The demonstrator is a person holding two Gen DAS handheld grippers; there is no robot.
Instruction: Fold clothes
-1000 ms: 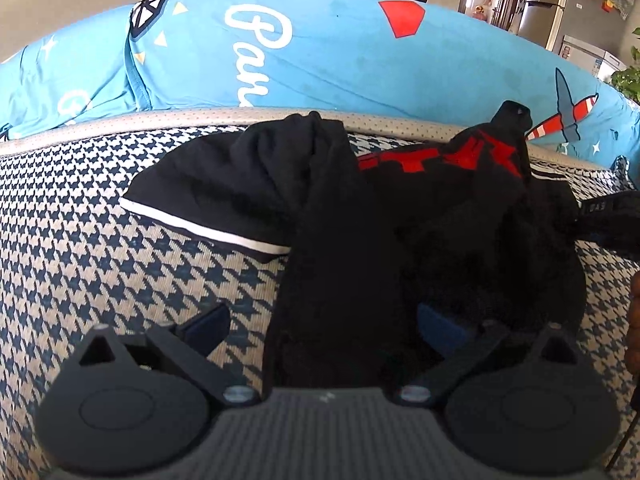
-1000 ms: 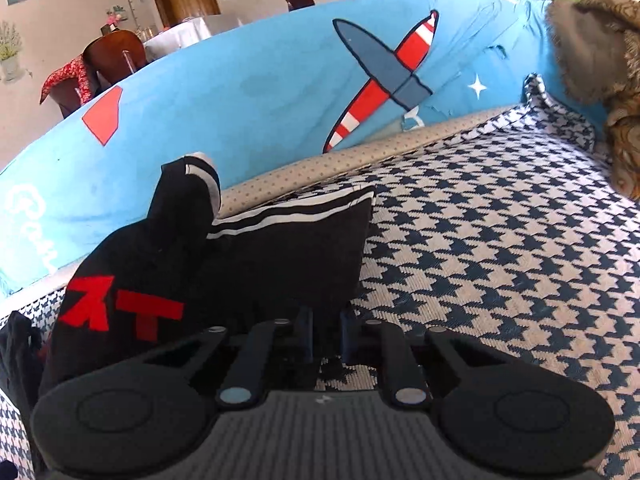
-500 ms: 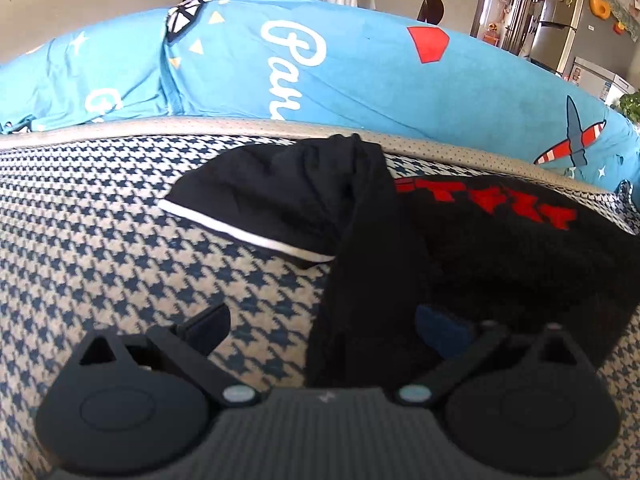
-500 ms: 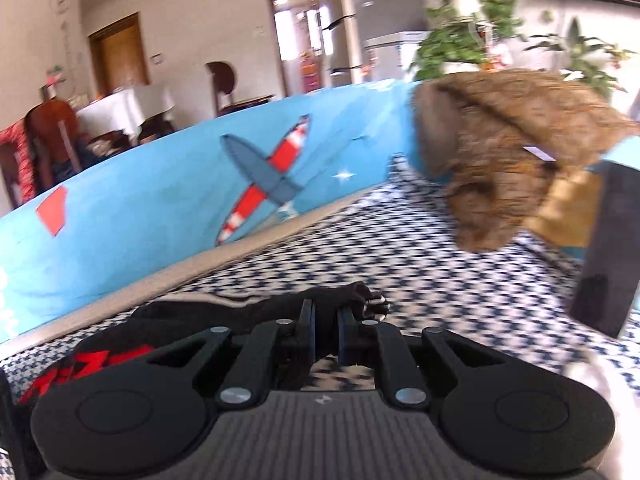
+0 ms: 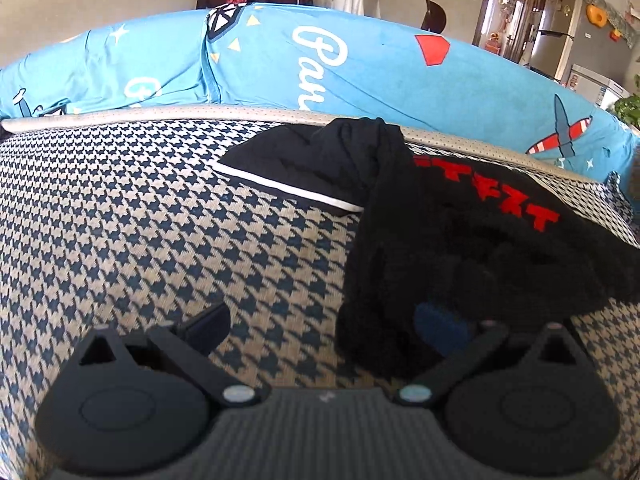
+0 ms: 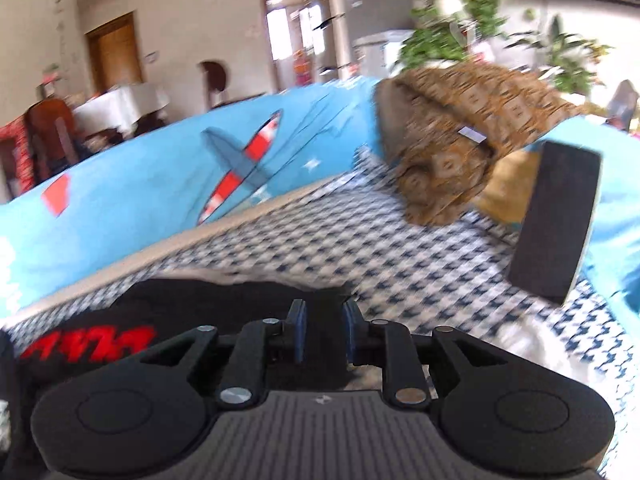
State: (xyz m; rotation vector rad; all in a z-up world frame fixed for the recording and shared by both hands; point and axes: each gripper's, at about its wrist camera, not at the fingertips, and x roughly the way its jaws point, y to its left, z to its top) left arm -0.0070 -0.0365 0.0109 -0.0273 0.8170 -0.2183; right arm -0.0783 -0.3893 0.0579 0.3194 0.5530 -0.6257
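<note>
A black garment (image 5: 460,240) with red lettering and a white-trimmed hem lies bunched on the houndstooth seat (image 5: 140,220). My left gripper (image 5: 324,324) is open wide just above the seat. Its right pad touches the garment's near edge and its left finger is over bare fabric. In the right wrist view the same garment (image 6: 200,300) lies flat just beyond my right gripper (image 6: 325,330). Its blue pads stand a narrow gap apart, with only dark cloth visible past them. That view is motion-blurred.
A blue printed cover (image 5: 360,68) drapes the backrest along the far edge. A brown patterned cushion (image 6: 452,148) and a black rectangular block (image 6: 556,220) sit at the right end. Chairs, a table and plants stand behind the backrest.
The right gripper carried the raised sleeve end to the right and down, the garment now lies flat, and the jaws have parted slightly. The left gripper stayed open and shifted left.
</note>
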